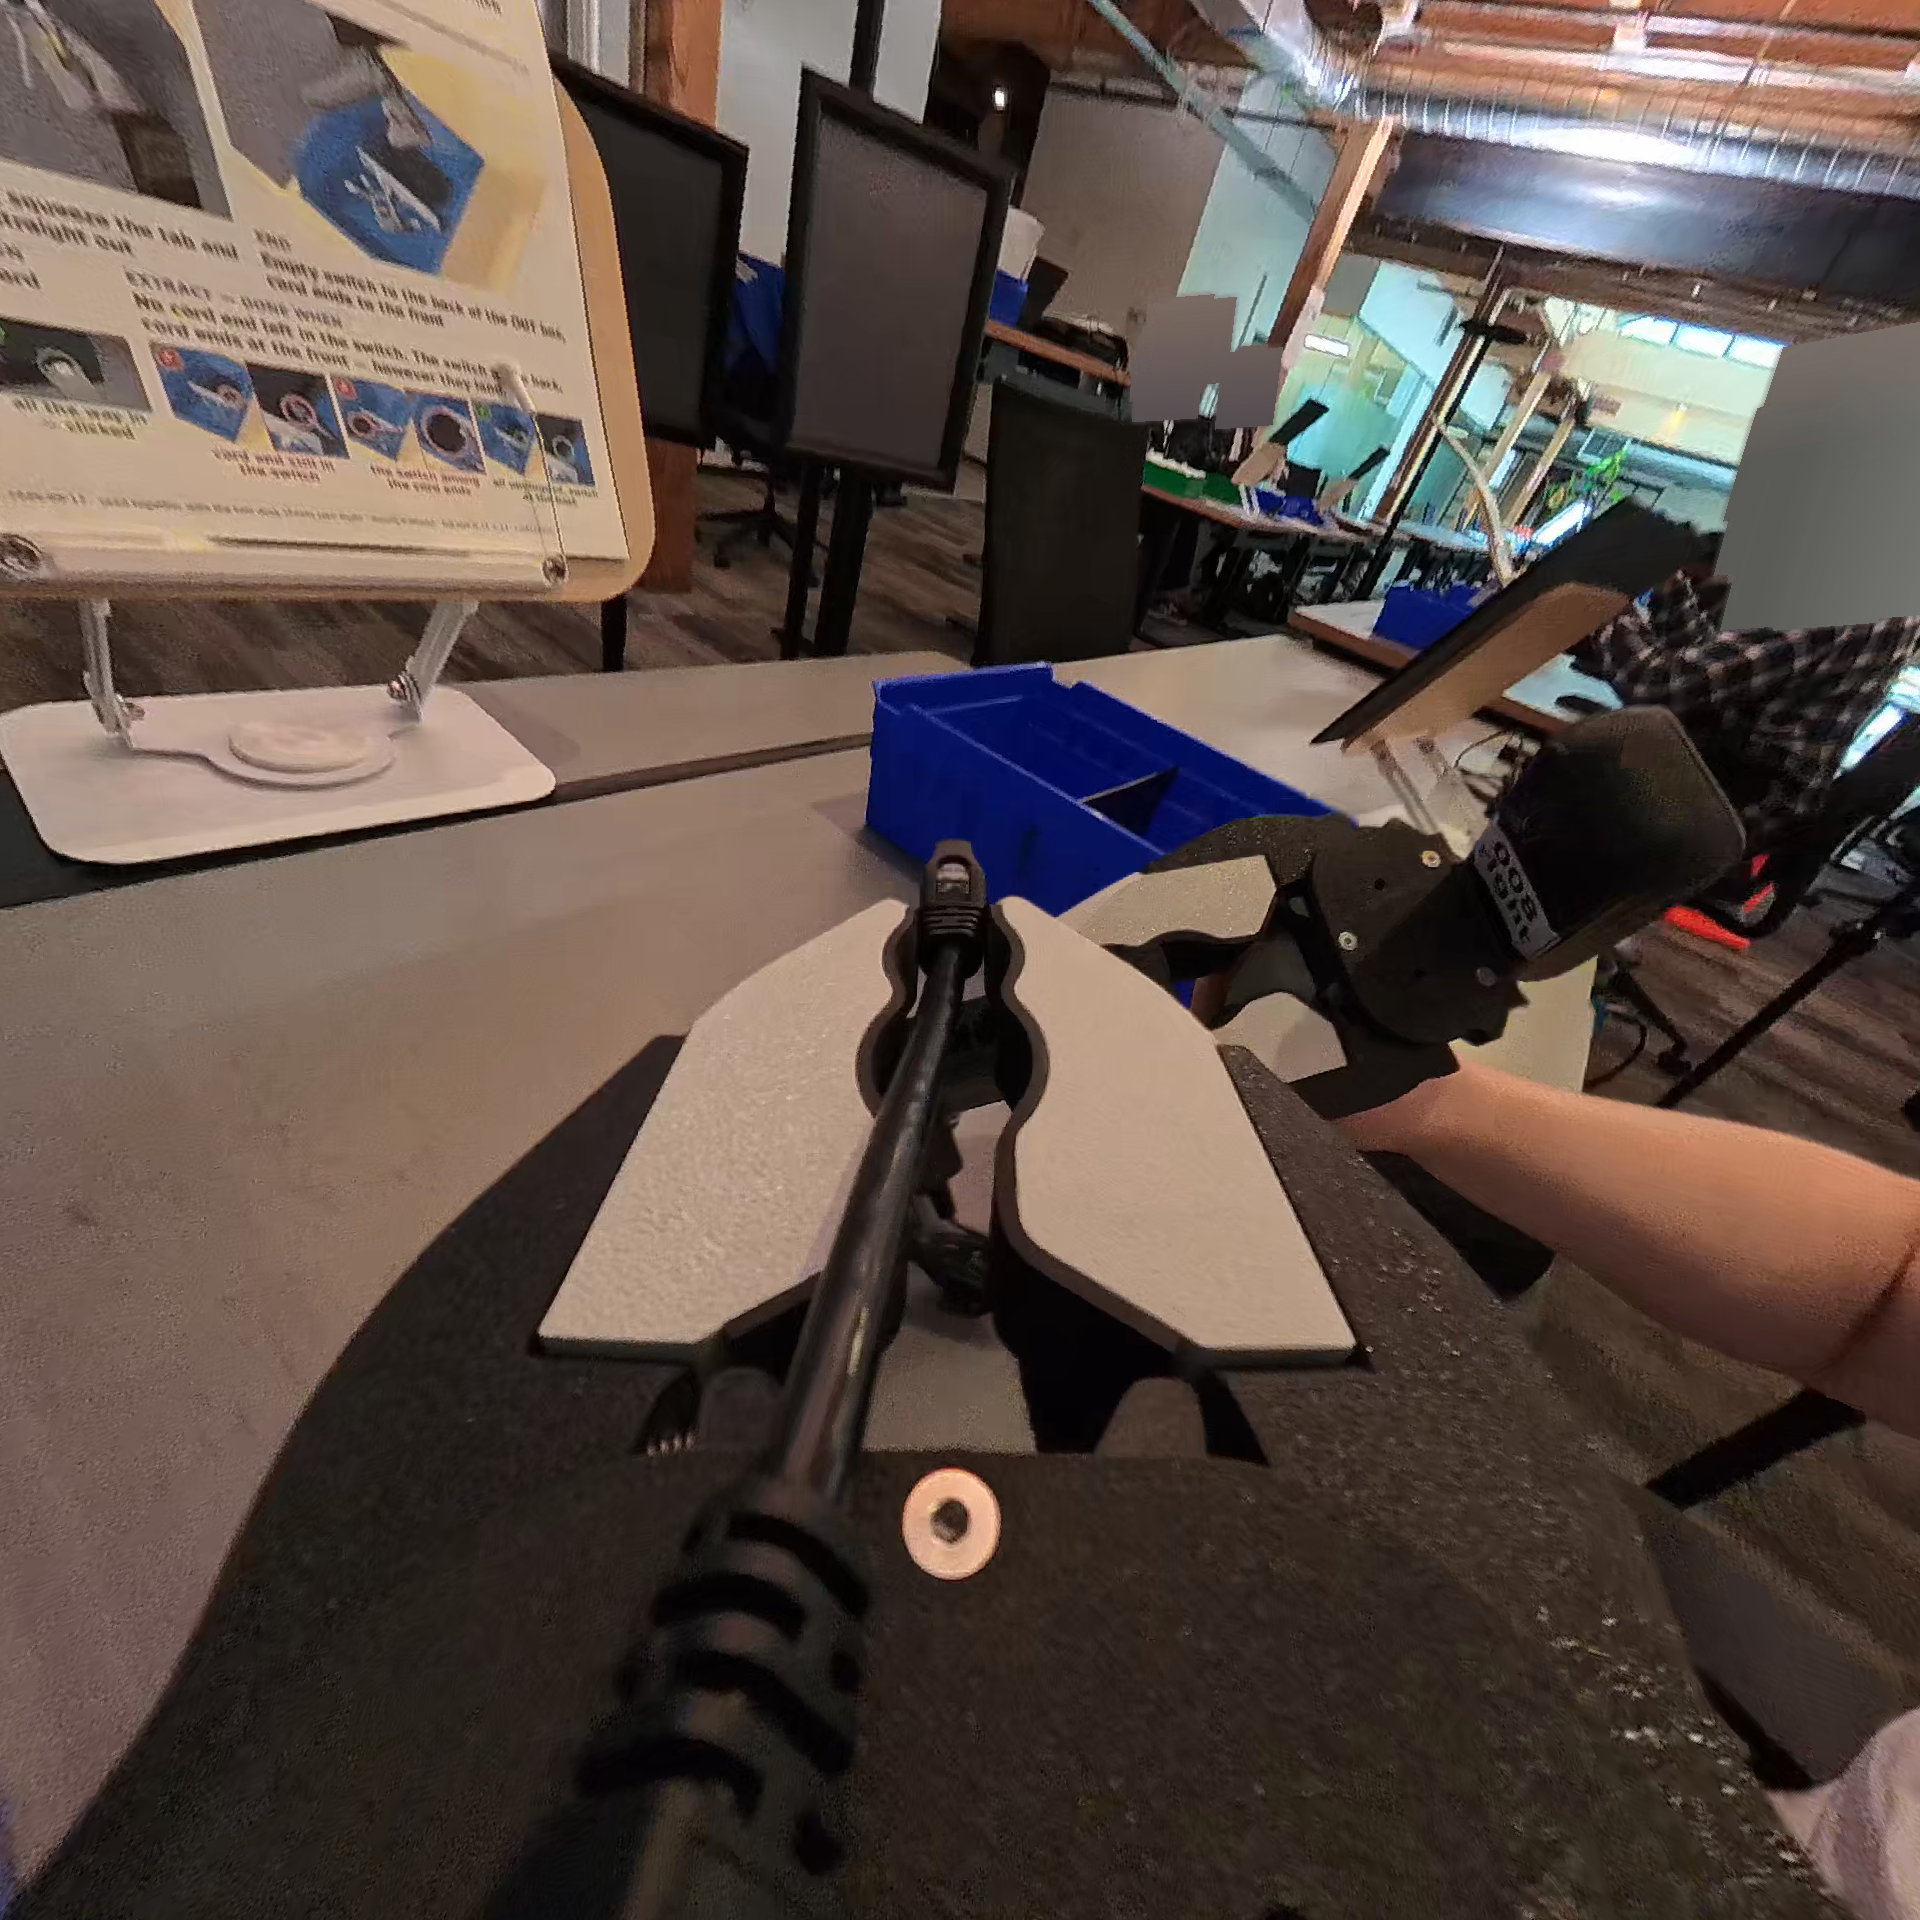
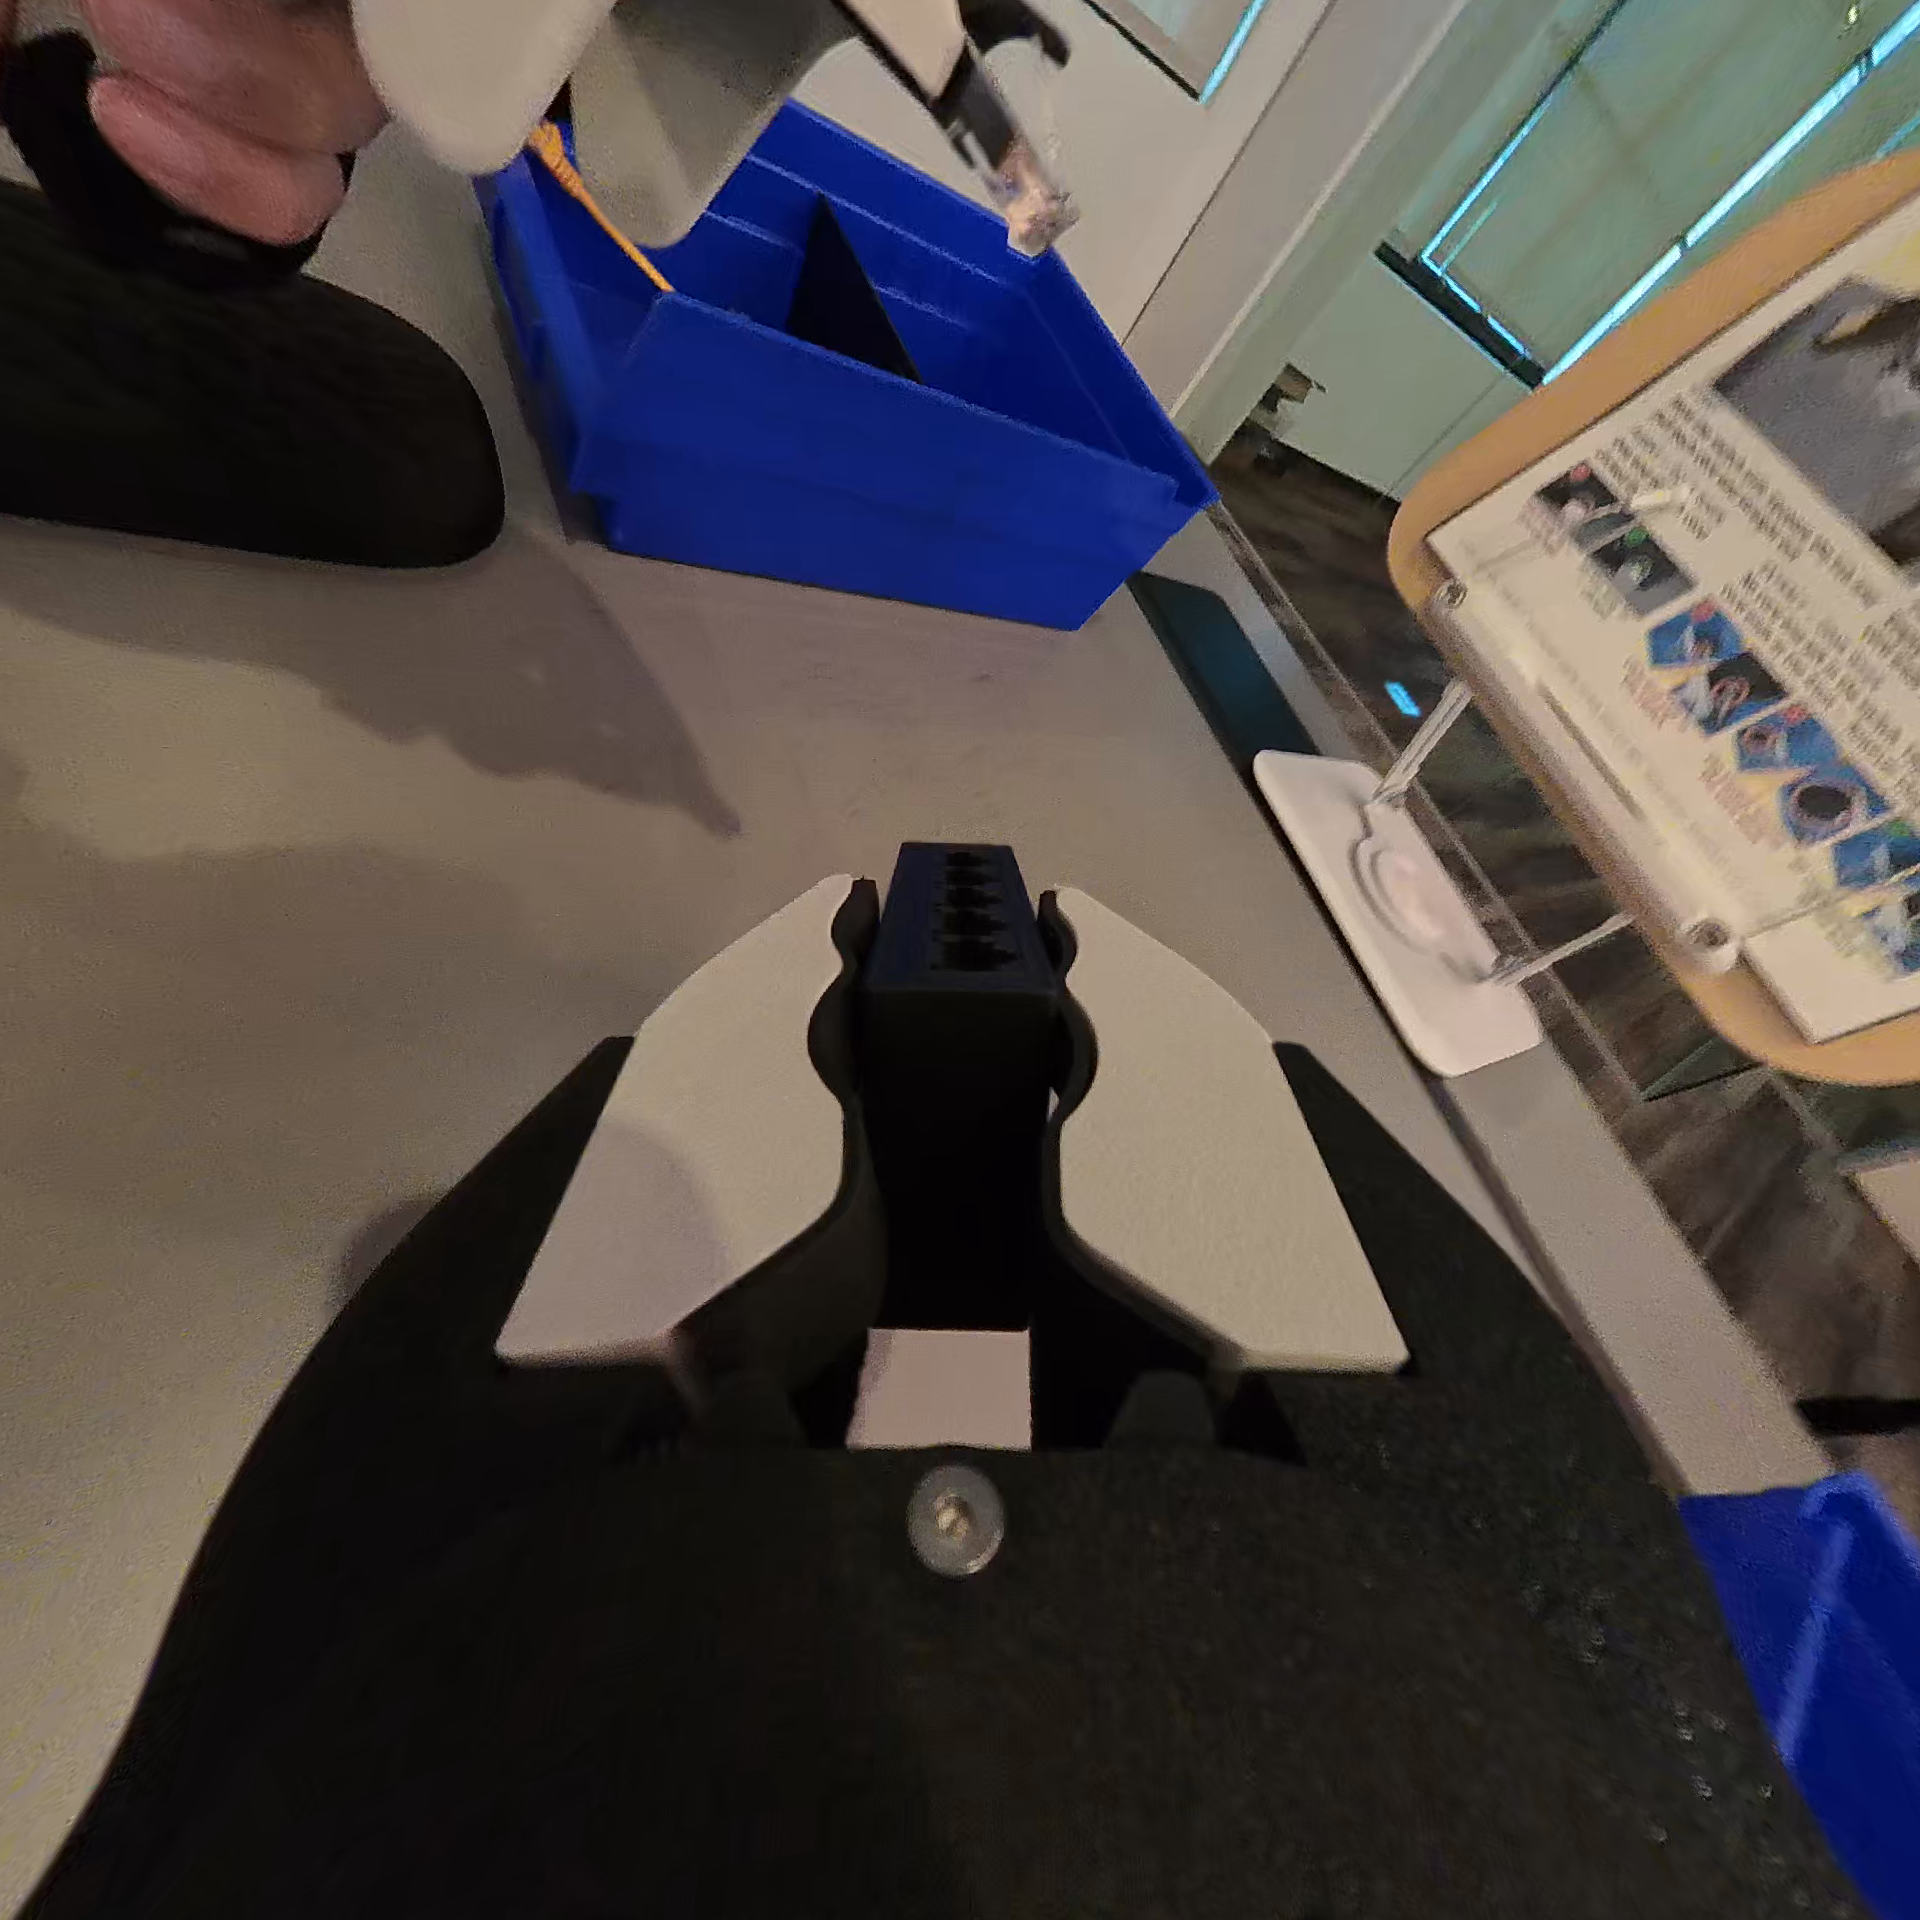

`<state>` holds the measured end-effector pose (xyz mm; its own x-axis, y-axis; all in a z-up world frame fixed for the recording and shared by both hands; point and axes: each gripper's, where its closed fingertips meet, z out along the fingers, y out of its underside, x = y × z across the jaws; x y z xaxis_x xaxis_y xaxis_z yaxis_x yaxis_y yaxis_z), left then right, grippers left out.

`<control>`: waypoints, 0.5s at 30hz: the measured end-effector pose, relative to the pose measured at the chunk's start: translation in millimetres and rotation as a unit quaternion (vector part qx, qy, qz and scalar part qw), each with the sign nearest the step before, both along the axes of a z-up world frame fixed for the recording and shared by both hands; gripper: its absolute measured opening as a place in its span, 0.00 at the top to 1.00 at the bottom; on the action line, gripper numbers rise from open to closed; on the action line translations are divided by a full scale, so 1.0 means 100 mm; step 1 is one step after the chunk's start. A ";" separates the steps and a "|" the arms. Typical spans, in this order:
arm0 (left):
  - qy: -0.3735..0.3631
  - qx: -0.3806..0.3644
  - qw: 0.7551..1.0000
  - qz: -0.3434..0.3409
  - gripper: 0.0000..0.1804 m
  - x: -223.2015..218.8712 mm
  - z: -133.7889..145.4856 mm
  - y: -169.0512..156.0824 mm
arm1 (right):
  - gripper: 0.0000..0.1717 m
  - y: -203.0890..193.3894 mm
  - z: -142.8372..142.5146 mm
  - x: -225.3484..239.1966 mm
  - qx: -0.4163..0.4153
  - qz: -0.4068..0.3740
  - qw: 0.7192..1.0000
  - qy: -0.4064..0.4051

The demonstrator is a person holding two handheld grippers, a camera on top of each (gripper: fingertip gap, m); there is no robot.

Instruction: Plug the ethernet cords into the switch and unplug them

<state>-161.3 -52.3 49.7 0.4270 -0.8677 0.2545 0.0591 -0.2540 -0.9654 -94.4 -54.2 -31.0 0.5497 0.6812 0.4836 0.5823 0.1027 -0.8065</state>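
My left gripper is shut on a black ethernet cord, just behind its plug, which points forward above the grey table. The cord runs back over the gripper body. In the right wrist view the left gripper's finger shows at the top with the clear plug tip over the blue bin. My right gripper is shut on a black network switch, held above the table with its row of ports facing up. The right gripper also shows in the left wrist view, to the right of the plug.
The blue bin with a dark divider stands on the table beyond both grippers. An instruction sheet on a white stand is at the table's far left; it also shows in the right wrist view. A person's forearm reaches in from the right. One gripper's finger ends stand about 11 cm off the other's.
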 end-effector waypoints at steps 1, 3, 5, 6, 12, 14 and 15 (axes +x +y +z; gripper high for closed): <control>0.012 -0.002 1.000 -0.002 0.94 0.02 -0.06 0.00 | 0.83 -0.02 -0.06 0.00 -0.014 -0.008 1.000 0.015; 0.029 -0.010 0.999 -0.012 0.94 0.07 -0.18 -0.02 | 0.83 -0.06 -0.21 0.01 -0.049 -0.019 0.998 0.033; 0.030 -0.028 0.999 -0.029 0.94 0.13 -0.29 -0.05 | 0.83 -0.08 -0.36 0.05 -0.084 -0.034 0.995 0.042; 0.030 -0.036 0.998 -0.038 0.94 0.16 -0.34 -0.07 | 0.83 -0.09 -0.41 0.06 -0.094 -0.036 0.994 0.047; 0.060 -0.074 0.993 -0.071 0.94 0.35 -0.67 -0.12 | 0.83 -0.09 -0.63 0.19 -0.153 -0.049 0.985 0.061; 0.071 -0.082 0.991 -0.077 0.94 0.41 -0.77 -0.13 | 0.83 -0.09 -0.73 0.22 -0.178 -0.050 0.981 0.064; 0.078 -0.084 0.990 -0.078 0.94 0.44 -0.81 -0.13 | 0.83 -0.09 -0.76 0.23 -0.184 -0.050 0.979 0.069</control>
